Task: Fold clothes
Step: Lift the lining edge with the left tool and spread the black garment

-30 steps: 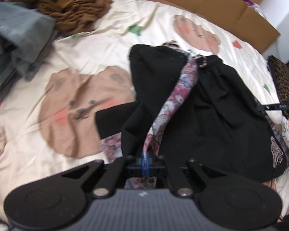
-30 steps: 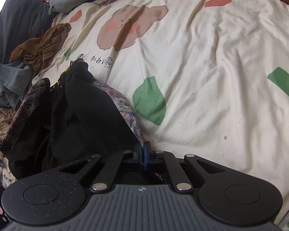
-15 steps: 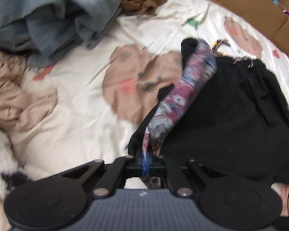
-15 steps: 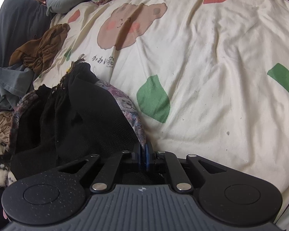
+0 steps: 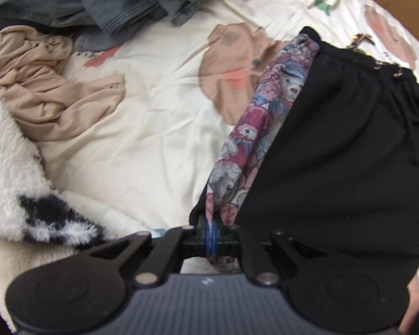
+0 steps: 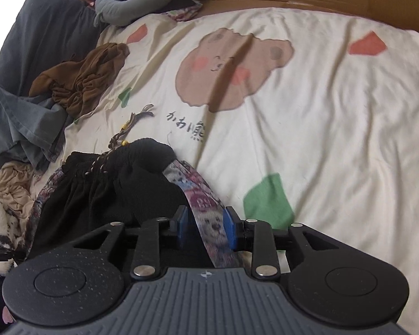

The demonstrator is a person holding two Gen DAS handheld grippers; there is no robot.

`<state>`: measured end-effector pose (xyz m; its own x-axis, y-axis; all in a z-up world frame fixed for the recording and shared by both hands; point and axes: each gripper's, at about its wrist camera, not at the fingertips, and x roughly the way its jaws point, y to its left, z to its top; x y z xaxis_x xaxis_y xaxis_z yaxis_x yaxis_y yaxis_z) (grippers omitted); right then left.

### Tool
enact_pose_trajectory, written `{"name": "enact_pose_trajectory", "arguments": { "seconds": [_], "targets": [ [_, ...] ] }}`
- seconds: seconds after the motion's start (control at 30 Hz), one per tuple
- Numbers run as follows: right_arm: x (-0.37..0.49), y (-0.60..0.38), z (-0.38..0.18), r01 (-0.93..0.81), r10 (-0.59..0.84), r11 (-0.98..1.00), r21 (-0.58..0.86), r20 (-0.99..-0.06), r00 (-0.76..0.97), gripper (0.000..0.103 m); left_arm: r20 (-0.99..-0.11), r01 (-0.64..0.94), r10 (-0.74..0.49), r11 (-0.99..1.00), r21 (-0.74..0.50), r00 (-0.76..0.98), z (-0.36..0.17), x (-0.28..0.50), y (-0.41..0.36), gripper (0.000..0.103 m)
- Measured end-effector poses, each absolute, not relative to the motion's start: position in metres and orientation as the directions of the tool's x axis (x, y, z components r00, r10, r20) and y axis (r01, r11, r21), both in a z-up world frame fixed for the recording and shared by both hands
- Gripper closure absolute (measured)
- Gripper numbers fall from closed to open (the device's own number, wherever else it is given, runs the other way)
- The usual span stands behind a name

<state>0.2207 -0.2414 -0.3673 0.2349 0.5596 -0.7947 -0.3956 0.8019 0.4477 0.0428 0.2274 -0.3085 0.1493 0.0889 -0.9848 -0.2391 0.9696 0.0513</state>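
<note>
A: Garment (image 5: 335,150) lay on the bed (image 5: 159,117), black with a patterned trim (image 5: 265,117) along its edge, spread just right of the printed bear. Where were the grippers?

B: Left gripper (image 5: 211,233) was clamped tight on the near end of that trim, blue pads pressed together with cloth pinched between. Right gripper (image 6: 204,230) had its blue pads (image 6: 181,226) standing apart, the patterned strip running loose through the gap.

A: So which step was that?

B: I'd judge it mid-fold: one corner set down and let go on the right, the left one not yet released. The drawstring (image 6: 131,128) trailed off the waistband onto the sheet.

A: And next?

B: Probably the left side had to lay its corner flat in line with the other, then open. After that, both would need a fresh hold for another fold, keeping the trim from bunching.

A: Anything in the way?

B: Beige garment (image 5: 50,89), grey clothes (image 5: 103,2) and a fleecy white blanket (image 5: 19,173) sat to the left, apart from the black one
</note>
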Motion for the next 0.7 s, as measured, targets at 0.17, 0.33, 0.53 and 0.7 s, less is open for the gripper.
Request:
{"name": "enact_pose_trajectory", "arguments": {
  "seconds": [0.17,0.33,0.53,0.7],
  "targets": [
    [0.231,-0.218,-0.381,-0.422,0.556,0.794,0.437,-0.802,0.217,0.073,-0.981,-0.279,0.132,0.956,0.089,0.143,-0.309,0.042,0.242,0.101],
    [0.233,-0.203,-0.402,-0.44,0.527,0.799,0.411,-0.831,0.18,0.061,-0.979,-0.276,0.145,0.956,0.101,0.145,-0.309,0.045,0.244,0.101],
    [0.222,-0.207,-0.414,-0.437,0.523,0.789,0.432,-0.845,0.108,0.071,-0.976,-0.284,0.164,0.952,0.117,0.146,-0.31,0.044,0.249,0.101],
    [0.21,-0.211,-0.406,-0.466,0.523,0.774,0.429,-0.847,0.09,0.095,-0.969,-0.276,0.195,0.95,0.147,0.154,-0.306,0.05,0.253,0.101]
  ]
}}
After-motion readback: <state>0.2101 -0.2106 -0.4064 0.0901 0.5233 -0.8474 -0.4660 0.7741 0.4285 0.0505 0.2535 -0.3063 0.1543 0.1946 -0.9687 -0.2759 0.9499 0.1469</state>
